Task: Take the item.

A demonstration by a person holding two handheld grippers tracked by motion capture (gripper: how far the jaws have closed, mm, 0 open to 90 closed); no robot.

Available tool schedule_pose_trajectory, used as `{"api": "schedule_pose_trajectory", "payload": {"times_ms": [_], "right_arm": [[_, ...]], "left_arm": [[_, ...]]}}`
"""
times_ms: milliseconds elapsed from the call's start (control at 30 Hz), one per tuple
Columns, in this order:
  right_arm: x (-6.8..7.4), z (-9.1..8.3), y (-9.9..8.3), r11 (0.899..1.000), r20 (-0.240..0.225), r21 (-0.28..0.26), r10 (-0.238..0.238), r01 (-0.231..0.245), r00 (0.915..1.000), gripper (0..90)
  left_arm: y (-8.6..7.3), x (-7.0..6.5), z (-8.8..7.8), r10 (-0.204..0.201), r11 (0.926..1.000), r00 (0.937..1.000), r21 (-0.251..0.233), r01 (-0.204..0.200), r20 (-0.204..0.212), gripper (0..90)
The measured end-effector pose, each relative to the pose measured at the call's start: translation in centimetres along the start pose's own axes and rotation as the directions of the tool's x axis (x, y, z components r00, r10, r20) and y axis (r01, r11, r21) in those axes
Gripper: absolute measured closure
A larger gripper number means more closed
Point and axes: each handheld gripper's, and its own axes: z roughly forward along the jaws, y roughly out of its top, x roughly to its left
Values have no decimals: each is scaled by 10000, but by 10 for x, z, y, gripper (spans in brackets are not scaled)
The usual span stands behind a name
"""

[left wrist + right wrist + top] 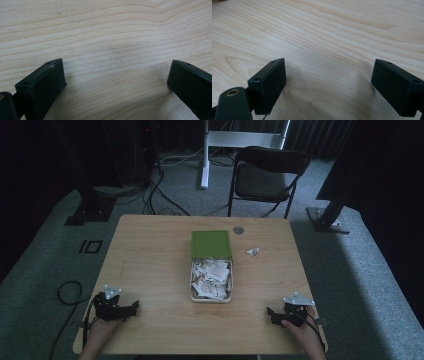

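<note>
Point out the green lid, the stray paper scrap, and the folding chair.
green lid (pixel 211 244), high view, centre of its top face
paper scrap (pixel 253 252), high view, middle of the scrap
folding chair (pixel 262 184), high view, seat

The high view is dim and soft, its surroundings nearly black; both gripper views are brighter, with faint shadows under the jaws.

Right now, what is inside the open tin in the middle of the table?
The tin is filled with small white and pale paper scraps piled to its rim. Its green lid lies just beyond it. The tin's bottom, and anything under the pile, is covered and cannot be seen.
</note>
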Motion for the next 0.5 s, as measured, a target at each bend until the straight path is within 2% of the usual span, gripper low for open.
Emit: {"api": "schedule_pose_trajectory", "payload": {"times_ms": [100,500], "right_arm": [[-3,0,-1,9995,-54,69,311,-311,9995,124],[-2,0,-1,9992,12,77,380,-380,9993,123]], "left_arm": [[0,0,0,1,10000,10000,0,-1,-1,23],[0,0,0,-4,10000,10000,0,4,-2,23]]}}
